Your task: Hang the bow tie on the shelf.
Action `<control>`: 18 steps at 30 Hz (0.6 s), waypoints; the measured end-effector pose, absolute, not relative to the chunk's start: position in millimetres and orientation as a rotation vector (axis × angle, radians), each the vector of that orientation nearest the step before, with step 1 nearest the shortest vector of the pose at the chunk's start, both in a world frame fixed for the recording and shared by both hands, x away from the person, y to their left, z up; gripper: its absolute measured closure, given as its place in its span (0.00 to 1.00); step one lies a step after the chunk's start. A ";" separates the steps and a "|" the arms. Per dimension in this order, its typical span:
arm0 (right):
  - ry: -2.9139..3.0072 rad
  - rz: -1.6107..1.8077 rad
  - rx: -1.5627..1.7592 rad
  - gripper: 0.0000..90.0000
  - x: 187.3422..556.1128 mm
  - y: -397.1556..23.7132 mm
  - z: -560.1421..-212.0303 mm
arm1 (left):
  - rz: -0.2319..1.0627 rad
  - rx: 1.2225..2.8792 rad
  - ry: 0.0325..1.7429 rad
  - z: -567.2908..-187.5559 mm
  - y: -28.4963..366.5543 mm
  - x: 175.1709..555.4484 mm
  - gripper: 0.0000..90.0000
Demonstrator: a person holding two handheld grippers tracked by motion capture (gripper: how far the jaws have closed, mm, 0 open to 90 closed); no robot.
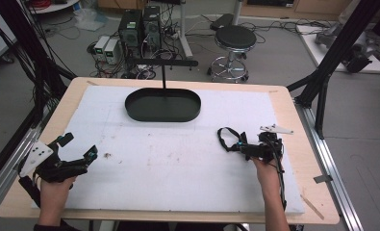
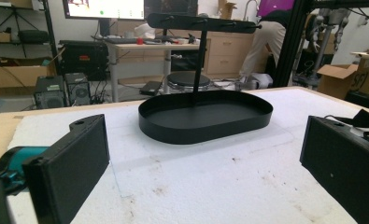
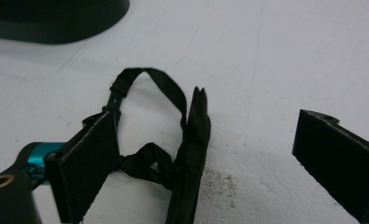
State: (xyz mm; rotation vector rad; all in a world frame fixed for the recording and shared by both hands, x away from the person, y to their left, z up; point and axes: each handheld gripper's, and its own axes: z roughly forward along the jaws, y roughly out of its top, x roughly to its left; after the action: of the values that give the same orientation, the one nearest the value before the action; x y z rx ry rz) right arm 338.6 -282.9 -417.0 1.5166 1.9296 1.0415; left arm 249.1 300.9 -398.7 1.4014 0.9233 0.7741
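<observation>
High view: the left gripper (image 1: 79,149) at seven o'clock hangs released; the right gripper (image 1: 233,144) at four o'clock, also released, reaches one black strap (image 1: 222,136) on the bench (image 1: 293,159); one oval tray (image 1: 162,105) sits at twelve. Right gripper view: the strap's folded end (image 3: 191,140) lies between the spread jaws, its lower part cut off.

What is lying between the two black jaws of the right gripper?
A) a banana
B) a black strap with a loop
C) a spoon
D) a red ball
B: in the right gripper view a black strap with a loop lies on the white foam mat between the open jaws of the right gripper, and the pads are not pressing on it.
</observation>
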 end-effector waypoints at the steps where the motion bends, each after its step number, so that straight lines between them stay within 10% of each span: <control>1: 1.949 1.024 1.522 0.07 340.9 -281.4 -418.3 | 0.776 1.401 0.924 -398.7 301.3 249.1 0.02; 18: 2.005 0.887 1.627 0.41 355.8 -277.5 -435.7 | 0.776 1.398 0.926 -398.9 301.7 249.4 0.02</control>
State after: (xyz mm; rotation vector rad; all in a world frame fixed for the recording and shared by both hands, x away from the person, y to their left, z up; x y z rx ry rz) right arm 355.8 -277.5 -435.7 1.6273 2.0048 0.8875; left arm 249.4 301.7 -398.9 1.3978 0.9263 0.7755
